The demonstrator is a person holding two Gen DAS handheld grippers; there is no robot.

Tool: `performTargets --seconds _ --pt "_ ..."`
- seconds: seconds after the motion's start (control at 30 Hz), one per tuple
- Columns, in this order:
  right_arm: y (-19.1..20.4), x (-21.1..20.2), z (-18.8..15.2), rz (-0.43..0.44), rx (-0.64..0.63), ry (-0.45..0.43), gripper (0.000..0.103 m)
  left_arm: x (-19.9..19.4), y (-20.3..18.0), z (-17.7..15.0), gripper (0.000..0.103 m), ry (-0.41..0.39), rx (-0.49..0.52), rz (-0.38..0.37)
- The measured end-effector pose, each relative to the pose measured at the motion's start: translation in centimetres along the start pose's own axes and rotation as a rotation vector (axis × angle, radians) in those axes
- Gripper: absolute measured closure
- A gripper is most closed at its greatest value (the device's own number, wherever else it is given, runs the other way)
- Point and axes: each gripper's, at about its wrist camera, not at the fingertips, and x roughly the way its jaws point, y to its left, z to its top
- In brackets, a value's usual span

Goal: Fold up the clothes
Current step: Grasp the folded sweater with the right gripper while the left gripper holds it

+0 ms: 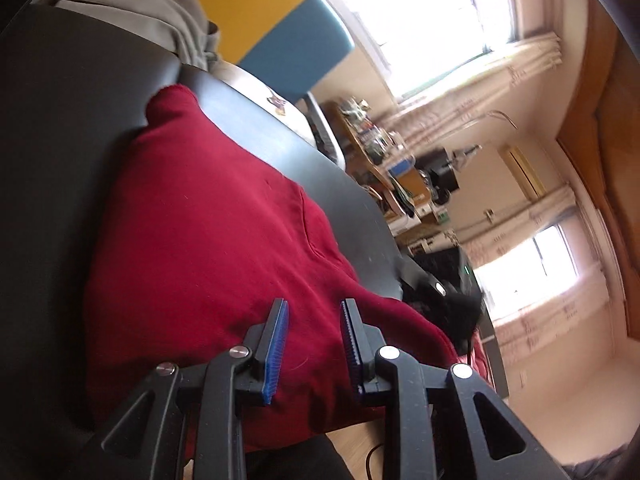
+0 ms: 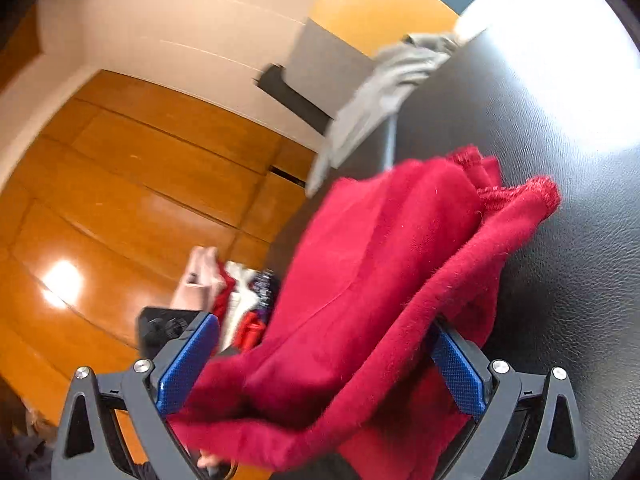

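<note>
A red sweatshirt [image 1: 208,240] lies partly folded on a black leather table [image 1: 52,128]. My left gripper [image 1: 314,312] hovers just above the garment's near part, jaws open with a gap between the blue pads, holding nothing. In the right wrist view the same red sweatshirt [image 2: 380,264] drapes in bunched layers between the wide-open jaws of my right gripper [image 2: 324,344]. The cloth rests across the gap and the pads do not press it. The black table [image 2: 560,240] lies behind it.
A grey garment [image 1: 160,20] lies at the table's far end and shows in the right wrist view [image 2: 384,80] hanging over the edge. A pile of clothes [image 2: 240,300] sits on the wooden floor [image 2: 120,184]. A blue and yellow chair [image 1: 288,44] stands beyond the table.
</note>
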Motion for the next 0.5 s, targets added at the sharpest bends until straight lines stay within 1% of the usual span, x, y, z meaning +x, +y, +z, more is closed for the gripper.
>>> performTargets --seconds 0.03,0.07,0.1,0.13,0.17,0.2,0.23,0.3,0.4,0.5 --pt "0.3 0.5 0.2 -0.039 -0.009 0.011 0.000 0.1 0.0 -0.1 0.078 0.006 0.007 -0.005" --pt "0.6 1.0 0.5 -0.078 -0.017 0.023 0.007 0.2 0.1 -0.2 0.078 0.007 0.005 -0.016" --pt "0.8 1.6 0.7 -0.117 -0.026 0.034 0.025 0.2 0.1 -0.3 0.078 0.008 0.004 -0.027" --pt "1.1 2.1 1.0 -0.157 -0.034 0.045 0.035 0.1 0.2 -0.4 0.078 0.007 0.002 -0.047" --pt "1.6 2.3 1.3 -0.187 -0.049 0.050 0.056 -0.1 0.1 -0.6 0.078 0.002 0.003 -0.069" --pt "2.4 1.9 1.6 -0.196 -0.077 0.038 0.073 -0.3 -0.1 -0.8 0.077 -0.005 0.011 -0.081" --pt "3.3 1.4 2.0 -0.205 -0.105 0.027 0.076 -0.5 -0.2 -0.8 0.077 -0.012 0.020 -0.096" --pt "5.1 0.7 2.7 -0.217 -0.165 0.005 0.076 -1.0 -0.3 -0.9 0.076 -0.032 0.035 -0.118" --pt "8.0 0.7 3.7 -0.187 -0.298 -0.024 0.076 -1.6 0.5 -1.0 0.075 -0.051 0.023 -0.125" --pt "8.2 2.4 3.9 -0.179 -0.370 -0.007 0.076 -2.1 1.4 -1.2 0.075 -0.065 0.001 -0.110"
